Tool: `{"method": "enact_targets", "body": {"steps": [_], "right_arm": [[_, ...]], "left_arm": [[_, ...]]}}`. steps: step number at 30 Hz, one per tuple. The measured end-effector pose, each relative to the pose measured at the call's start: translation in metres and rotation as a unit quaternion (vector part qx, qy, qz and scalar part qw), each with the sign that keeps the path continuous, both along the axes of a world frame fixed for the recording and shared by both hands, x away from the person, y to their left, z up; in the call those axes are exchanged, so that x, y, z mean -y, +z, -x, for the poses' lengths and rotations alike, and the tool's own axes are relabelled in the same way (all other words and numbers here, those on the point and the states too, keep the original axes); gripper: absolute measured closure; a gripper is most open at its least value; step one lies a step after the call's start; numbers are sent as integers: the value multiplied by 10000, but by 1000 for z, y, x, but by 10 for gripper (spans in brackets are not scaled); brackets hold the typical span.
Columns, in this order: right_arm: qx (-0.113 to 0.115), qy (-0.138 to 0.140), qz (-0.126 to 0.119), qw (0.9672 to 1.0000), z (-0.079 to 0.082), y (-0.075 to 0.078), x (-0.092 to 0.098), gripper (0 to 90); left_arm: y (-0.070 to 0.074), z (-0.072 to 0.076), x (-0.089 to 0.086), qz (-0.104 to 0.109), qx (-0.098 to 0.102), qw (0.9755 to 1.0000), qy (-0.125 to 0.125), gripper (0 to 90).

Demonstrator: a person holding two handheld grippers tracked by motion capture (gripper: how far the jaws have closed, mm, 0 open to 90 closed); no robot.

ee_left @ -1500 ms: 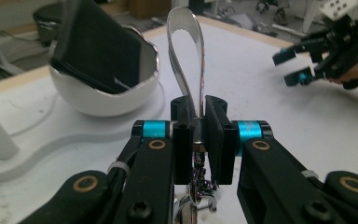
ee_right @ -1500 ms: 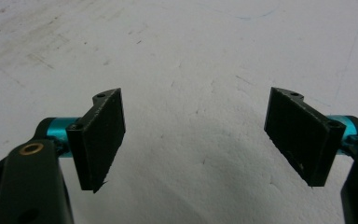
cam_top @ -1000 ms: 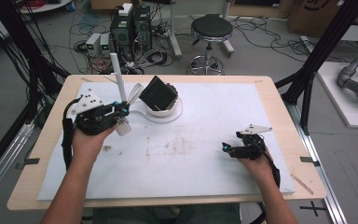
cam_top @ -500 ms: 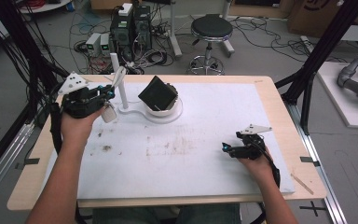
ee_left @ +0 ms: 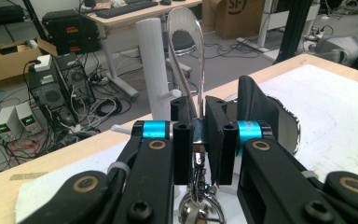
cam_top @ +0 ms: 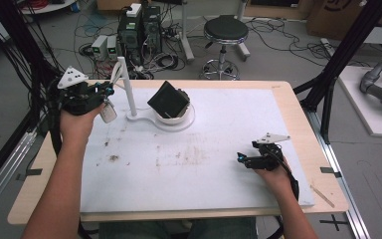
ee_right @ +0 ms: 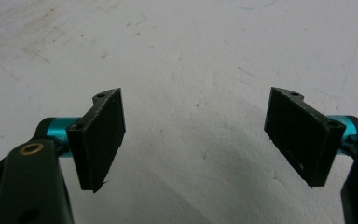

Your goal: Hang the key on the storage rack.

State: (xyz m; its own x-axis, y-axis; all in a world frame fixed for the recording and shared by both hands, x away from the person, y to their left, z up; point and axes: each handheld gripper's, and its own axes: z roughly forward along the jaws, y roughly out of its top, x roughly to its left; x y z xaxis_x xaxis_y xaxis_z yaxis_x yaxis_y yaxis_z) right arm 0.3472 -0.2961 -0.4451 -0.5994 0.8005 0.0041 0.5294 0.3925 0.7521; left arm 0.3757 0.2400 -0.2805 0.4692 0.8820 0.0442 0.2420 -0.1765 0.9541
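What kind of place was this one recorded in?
Most likely a robotics or engineering lab. Desktop computer towers and tangled cables sit on the floor behind the table, a black frame stands around it, and a grey robot arm lies at the right.

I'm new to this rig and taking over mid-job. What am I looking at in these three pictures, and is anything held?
A person holds a two-jaw tool in each hand. The high view looks down on the table; each gripper view looks along that tool's own black jaws. The left gripper is shut on a shiny metal piece with a small part dangling below, beside a white stand. The stand's base carries a tilted black block. The right gripper is open over the white mat, holding nothing.
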Motion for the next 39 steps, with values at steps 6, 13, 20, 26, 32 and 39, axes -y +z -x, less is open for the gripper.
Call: {"method": "enact_targets", "body": {"steps": [6, 13, 20, 26, 32, 39], "right_arm": [[-6, 2, -10, 10000, 0, 0, 0, 205], [-13, -4, 2, 10000, 0, -1, 1, 205], [-15, -11, -6, 10000, 1, -1, 2, 206], [-5, -7, 2, 10000, 1, -1, 3, 206], [-14, -24, -10, 10000, 1, -1, 3, 206], [-30, -26, -17, 10000, 2, -2, 4, 206]], "left_arm": [[-5, -6, 1, -47, -75, 10000, 25, 814], [-14, -12, -1, -108, -225, 9996, 115, 814], [-19, -19, 1, -200, -320, 9992, 145, 814], [-23, -23, 3, -249, -387, 9988, 154, 814], [-30, -27, 5, -275, -443, 9985, 171, 814], [-44, -30, -1, -209, -592, 9977, 271, 814]]}}
